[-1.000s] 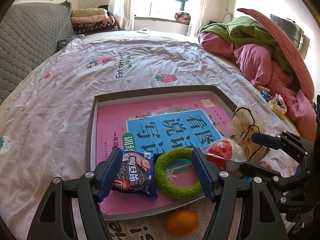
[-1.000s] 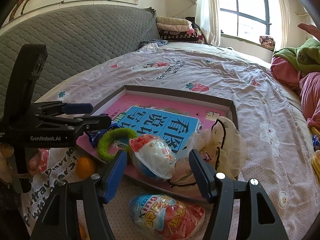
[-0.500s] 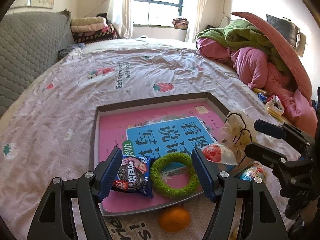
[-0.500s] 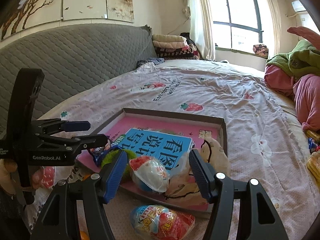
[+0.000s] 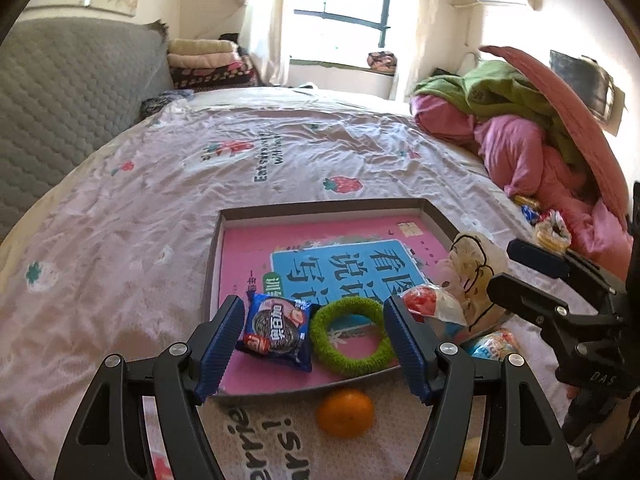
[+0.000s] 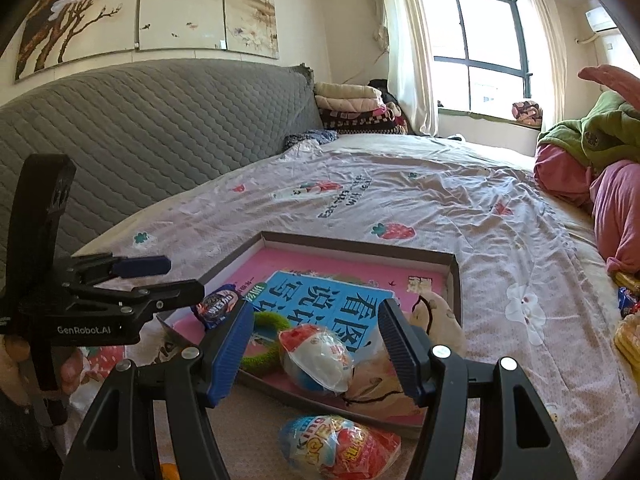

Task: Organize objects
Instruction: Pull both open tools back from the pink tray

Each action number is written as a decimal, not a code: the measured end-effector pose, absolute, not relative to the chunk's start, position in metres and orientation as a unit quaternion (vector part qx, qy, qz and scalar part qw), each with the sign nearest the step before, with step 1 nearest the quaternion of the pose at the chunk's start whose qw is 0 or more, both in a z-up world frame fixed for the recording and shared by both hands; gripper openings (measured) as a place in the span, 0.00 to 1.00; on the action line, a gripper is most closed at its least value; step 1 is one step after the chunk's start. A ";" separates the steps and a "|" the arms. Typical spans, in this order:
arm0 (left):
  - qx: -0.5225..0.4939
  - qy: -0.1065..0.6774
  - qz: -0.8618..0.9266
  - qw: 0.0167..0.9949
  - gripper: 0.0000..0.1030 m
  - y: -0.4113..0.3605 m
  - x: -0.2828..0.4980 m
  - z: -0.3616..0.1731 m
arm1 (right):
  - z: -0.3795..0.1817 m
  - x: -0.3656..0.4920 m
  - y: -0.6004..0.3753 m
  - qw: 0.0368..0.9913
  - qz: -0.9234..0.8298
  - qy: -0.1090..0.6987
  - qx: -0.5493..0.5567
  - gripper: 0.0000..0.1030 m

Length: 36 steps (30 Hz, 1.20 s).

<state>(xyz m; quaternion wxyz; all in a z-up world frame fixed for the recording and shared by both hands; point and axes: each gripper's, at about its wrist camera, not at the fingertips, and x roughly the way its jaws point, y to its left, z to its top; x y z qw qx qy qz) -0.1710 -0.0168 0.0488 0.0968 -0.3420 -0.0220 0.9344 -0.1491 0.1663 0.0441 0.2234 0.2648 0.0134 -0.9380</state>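
Over the tray [image 5: 320,209], two empty claws

lying in the tray [image 5: 216,248]: one cookie pack [image 5: 278,326], one green ring [image 5: 348,336], one wrapped egg [image 6: 316,360], one pouch [image 6: 436,320]. lying outside it: one orange [image 5: 346,414], one egg [image 6: 340,446].

Grey quilted headboard [image 6: 160,128] behind the bed [image 5: 280,152], folded blankets [image 6: 352,108] stacked by the window [image 6: 476,40], pink-and-green bedding [image 5: 520,132] heaped right.
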 end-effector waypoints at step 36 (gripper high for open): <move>-0.334 -0.013 0.940 0.073 0.71 0.007 -0.075 0.066 | 0.055 -0.067 0.181 0.196 -0.942 -0.023 0.272 0.63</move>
